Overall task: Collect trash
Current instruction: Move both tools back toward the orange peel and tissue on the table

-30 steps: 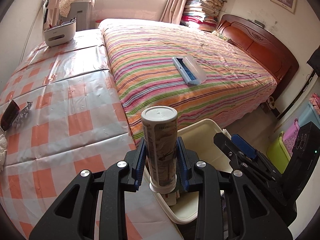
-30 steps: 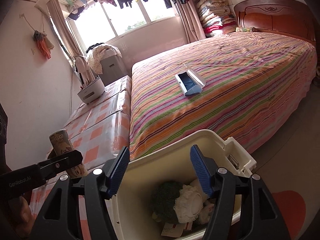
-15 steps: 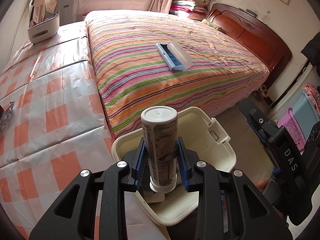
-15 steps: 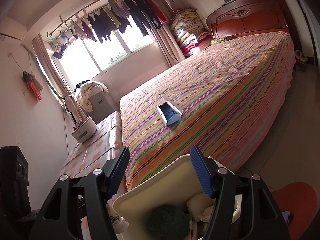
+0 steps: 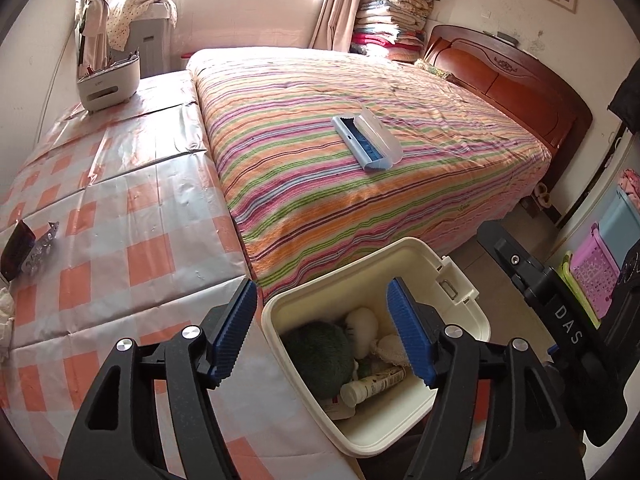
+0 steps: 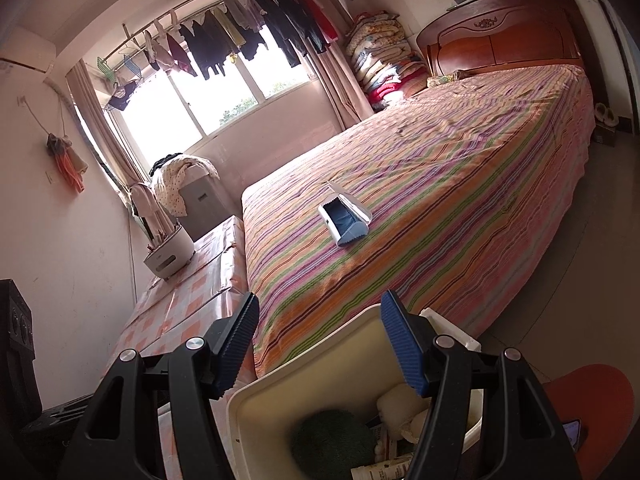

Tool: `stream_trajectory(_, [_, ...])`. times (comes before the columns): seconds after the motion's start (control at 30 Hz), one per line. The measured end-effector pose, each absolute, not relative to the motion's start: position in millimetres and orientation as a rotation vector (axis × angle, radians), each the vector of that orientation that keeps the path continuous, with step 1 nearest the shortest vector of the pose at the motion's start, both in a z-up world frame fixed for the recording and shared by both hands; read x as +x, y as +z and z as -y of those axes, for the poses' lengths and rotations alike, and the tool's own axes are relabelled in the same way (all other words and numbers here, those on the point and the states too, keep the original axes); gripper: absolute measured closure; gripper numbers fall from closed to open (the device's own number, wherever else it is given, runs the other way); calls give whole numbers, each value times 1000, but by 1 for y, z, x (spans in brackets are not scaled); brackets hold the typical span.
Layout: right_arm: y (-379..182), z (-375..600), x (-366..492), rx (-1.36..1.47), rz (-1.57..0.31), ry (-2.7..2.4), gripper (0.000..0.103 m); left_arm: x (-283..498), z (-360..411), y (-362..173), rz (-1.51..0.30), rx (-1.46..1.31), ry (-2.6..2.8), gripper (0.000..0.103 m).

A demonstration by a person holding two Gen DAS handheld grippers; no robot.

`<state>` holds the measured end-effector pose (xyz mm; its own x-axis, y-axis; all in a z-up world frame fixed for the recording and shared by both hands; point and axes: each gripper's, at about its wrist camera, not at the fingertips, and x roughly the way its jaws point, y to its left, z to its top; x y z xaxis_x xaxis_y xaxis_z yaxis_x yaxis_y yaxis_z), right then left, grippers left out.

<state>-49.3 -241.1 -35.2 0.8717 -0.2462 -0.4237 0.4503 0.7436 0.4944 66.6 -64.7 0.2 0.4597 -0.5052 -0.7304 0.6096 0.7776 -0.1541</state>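
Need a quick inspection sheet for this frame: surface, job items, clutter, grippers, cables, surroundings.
Surface: checked orange-and-white tablecloth beside striped bed.
Job's things: cream bin holds bottle, green ball, white wads.
Clutter: dark wrapper at table's left edge; blue-and-white case on bed; white holder.
Grippers: left gripper opening, nothing between pads, above bin; right gripper open, empty.
Cables: nothing seen.
Surroundings: window, hanging clothes, headboard.

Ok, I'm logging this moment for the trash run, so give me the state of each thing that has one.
left tool: jaws opening, nothing between them
right tool: open, bin's rim between the jaws, grip unclear
bin: lidless, partly filled
bottle: lying on its side in the bin
blue and white case: open on the bed
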Motion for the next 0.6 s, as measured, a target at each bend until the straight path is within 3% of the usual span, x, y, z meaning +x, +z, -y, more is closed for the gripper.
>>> stream_trajectory(0.6, [-38, 160, 10, 518, -454, -228, 41, 128, -97, 14, -805, -20, -373, 28])
